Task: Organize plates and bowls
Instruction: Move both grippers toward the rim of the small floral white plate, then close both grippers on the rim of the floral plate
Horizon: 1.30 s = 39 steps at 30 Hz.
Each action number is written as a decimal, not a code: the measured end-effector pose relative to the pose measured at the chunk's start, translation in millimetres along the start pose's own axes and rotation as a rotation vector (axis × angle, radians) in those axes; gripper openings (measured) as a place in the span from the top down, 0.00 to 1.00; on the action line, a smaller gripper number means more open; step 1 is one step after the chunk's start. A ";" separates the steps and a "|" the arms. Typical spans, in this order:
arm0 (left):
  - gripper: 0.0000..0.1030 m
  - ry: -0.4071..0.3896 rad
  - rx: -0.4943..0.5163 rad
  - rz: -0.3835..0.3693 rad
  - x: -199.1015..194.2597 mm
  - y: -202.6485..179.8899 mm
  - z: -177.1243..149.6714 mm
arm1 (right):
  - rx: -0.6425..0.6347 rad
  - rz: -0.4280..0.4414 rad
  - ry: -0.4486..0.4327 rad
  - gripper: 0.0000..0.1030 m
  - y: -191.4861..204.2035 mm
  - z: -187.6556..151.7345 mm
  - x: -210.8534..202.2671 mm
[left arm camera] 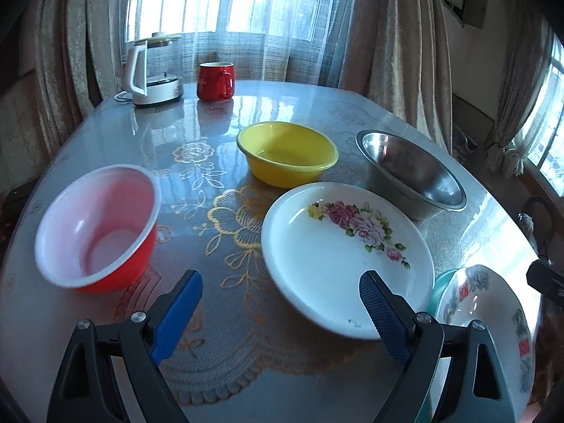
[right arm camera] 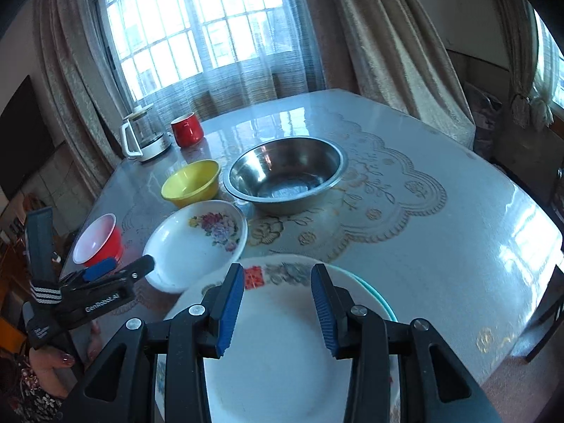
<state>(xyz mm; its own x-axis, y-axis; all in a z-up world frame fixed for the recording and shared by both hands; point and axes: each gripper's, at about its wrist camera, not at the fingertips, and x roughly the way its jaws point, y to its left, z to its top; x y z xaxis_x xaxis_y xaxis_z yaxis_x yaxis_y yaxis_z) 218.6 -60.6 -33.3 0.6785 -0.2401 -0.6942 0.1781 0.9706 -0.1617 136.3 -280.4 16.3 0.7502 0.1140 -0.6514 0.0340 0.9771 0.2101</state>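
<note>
**poster1:** Blue pads on our left gripper stand wide apart over the table, nothing between them. From the left wrist view we see a red bowl with a white inside off to the left, and a rose-printed white plate on the right, its near rim running behind the right-hand pad — whether they touch, we can't tell. Behind it sit a yellow bowl and a steel bowl. A kettle and red mug stand at the far edge.

**poster2:** Same table from the right wrist view. Our right gripper hangs above a patterned white plate that lies on a teal plate, only a sliver of teal showing. Its fingers are partly open, gripping nothing — the plate just lies below the gap. Rose plate sits just left of that stack, yellow bowl and steel bowl beyond, red bowl far left. The left gripper shows at the left edge.
</note>
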 end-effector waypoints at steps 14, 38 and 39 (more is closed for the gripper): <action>0.12 0.008 -0.013 -0.070 6.8 12.2 0.3 | -0.016 0.065 0.216 0.61 30.2 43.1 95.7; 0.27 0.084 -0.030 -0.057 23.5 22.8 0.7 | 0.021 0.077 0.365 0.68 36.4 41.3 157.5; 0.28 0.083 -0.028 -0.054 23.5 22.7 0.5 | 0.013 0.073 0.364 0.68 37.0 41.1 157.1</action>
<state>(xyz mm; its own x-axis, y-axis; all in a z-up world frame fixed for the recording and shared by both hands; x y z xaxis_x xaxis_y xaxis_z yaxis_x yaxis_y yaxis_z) 238.9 -44.2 -52.9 0.6066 -0.2912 -0.7398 0.1921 0.9566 -0.2191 282.6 -233.7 -48.2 0.4668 0.2418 -0.8507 -0.0003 0.9619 0.2733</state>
